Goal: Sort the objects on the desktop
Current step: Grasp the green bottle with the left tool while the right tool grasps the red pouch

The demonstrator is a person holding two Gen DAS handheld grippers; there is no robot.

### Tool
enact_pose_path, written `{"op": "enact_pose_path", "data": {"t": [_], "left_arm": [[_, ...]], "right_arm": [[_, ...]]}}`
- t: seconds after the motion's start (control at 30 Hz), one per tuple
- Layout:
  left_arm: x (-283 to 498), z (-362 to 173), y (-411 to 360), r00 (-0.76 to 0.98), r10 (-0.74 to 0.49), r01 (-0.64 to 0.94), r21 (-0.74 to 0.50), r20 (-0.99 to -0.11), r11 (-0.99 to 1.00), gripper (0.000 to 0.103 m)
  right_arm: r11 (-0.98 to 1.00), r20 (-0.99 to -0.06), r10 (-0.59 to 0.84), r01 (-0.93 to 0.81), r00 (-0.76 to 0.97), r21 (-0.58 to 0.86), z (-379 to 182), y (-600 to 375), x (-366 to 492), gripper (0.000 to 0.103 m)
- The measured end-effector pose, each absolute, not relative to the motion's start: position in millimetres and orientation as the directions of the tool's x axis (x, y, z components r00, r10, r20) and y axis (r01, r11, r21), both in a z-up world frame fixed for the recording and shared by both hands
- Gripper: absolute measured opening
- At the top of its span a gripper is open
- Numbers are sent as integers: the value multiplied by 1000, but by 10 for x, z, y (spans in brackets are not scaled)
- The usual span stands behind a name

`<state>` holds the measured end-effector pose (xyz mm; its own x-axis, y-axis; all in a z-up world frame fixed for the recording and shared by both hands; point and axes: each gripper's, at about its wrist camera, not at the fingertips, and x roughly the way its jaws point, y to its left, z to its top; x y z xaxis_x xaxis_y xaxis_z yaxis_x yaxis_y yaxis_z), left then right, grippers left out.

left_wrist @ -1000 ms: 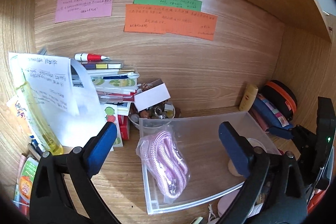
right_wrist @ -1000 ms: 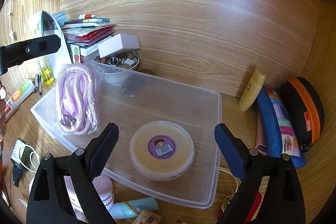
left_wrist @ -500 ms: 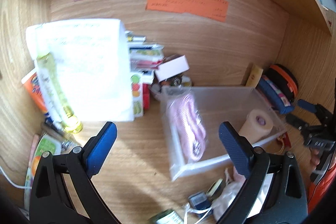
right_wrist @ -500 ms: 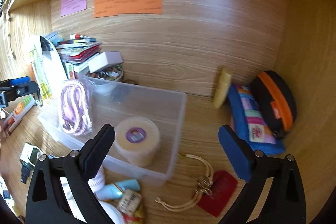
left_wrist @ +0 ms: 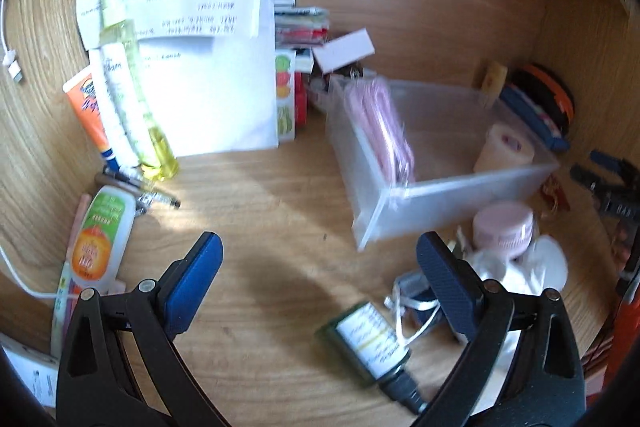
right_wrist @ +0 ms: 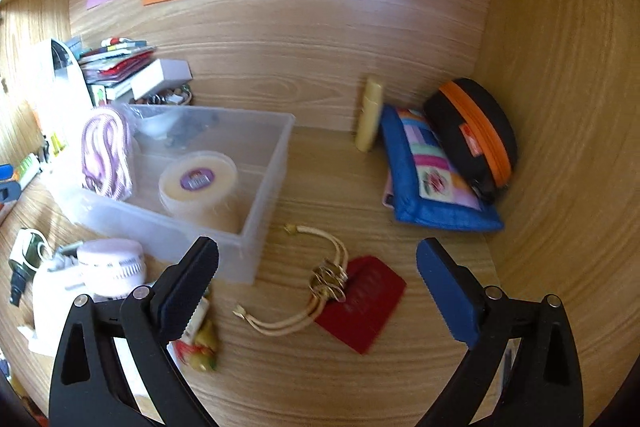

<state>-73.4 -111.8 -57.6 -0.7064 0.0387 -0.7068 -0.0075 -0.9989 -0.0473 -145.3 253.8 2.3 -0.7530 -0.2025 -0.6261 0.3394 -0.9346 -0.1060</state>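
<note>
The clear bin (right_wrist: 264, 187) sits mid-desk near the back wall, holding a purple cord (right_wrist: 106, 155) and round tub (right_wrist: 198, 181). Only your right view shows the red tag (right_wrist: 364, 303) on bare wood; only your left shows the paper (left_wrist: 208, 67). Both the left gripper (left_wrist: 320, 267) and right gripper (right_wrist: 318, 273) gape empty.

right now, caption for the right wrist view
Open right gripper over a red tag beside the clear bin.
</note>
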Motion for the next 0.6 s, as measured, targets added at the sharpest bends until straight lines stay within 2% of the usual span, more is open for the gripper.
{"op": "enact_pose_path", "data": {"t": [0.2, 0.6], "left_arm": [[-522, -637, -1170, -691, 67, -17, -76, -720, -997, 99], [-245, -822, -1060, -658, 99, -68, -71, -747, -995, 99]], "right_arm": [[-945, -634, -169, 306, -754, -113, -51, 2716, -1375, 99], [-959, -720, -131, 271, -682, -82, -353, 2909, -1491, 99]]}}
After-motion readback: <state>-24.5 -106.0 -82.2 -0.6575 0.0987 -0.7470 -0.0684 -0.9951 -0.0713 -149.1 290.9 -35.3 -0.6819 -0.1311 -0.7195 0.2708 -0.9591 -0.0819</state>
